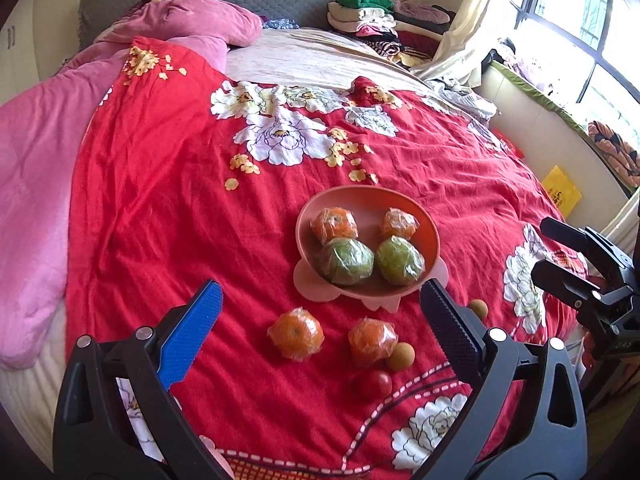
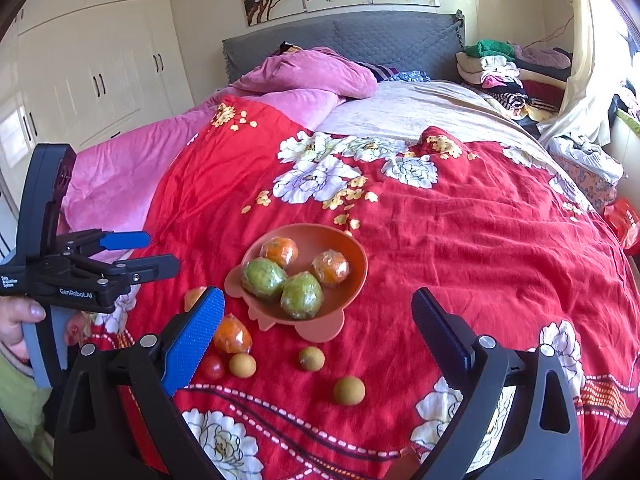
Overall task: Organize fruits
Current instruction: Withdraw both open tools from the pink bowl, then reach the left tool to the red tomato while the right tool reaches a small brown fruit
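In the left wrist view the wide-open, empty left gripper (image 1: 320, 316) frames two loose wrapped oranges (image 1: 296, 334) lying near of the bowl (image 1: 432, 236) on the bed, while in the right wrist view the equally open, empty right gripper (image 2: 318, 322) has them off to its left.

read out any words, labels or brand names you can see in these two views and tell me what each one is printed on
"GenRobot.AI": on the side of the left gripper, seen in the right wrist view.
Small white print on the same gripper's body, at the far left edge: too small to read.
Dark print on the yellow bag by the bed: too blurred to read.
Red packet at the bed's right edge: markings unreadable.
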A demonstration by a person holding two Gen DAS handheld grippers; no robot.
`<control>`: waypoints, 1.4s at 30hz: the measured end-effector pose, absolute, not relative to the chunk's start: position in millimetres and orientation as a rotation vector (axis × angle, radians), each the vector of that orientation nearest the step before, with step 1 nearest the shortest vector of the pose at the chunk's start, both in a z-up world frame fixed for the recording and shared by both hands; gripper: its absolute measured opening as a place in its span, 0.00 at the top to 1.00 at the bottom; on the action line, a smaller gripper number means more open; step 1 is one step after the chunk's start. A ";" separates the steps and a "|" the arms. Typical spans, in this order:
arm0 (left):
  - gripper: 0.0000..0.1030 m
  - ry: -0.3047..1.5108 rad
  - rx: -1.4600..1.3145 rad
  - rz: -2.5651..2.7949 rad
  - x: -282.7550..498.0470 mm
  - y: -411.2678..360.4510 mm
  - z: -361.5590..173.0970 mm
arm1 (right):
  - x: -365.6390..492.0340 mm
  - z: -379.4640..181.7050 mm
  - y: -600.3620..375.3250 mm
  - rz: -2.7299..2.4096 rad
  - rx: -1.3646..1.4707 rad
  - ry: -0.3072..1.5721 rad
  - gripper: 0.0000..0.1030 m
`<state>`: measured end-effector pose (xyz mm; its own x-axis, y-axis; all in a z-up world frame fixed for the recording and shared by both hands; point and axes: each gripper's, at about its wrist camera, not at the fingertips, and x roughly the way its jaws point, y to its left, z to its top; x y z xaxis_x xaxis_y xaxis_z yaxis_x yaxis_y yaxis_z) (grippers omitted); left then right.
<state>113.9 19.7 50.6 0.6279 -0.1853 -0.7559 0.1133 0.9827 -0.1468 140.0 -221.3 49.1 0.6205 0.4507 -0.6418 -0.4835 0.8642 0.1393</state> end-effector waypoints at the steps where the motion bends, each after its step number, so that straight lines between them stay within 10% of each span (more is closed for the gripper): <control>1: 0.10 0.877 -0.087 -0.174 111.4 19.5 49.9 | 138.1 48.0 -221.5 0.539 -0.049 0.726 0.08; 42: 0.10 1.005 0.017 -0.246 62.8 -14.5 -15.3 | 107.5 -4.2 -207.2 0.591 -0.174 0.851 0.10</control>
<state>62.8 -14.5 -15.3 0.5109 -0.1966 -0.8368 0.2124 0.9722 -0.0988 107.5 -207.2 -4.2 0.5106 0.4206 -0.7499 -0.5556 0.8270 0.0855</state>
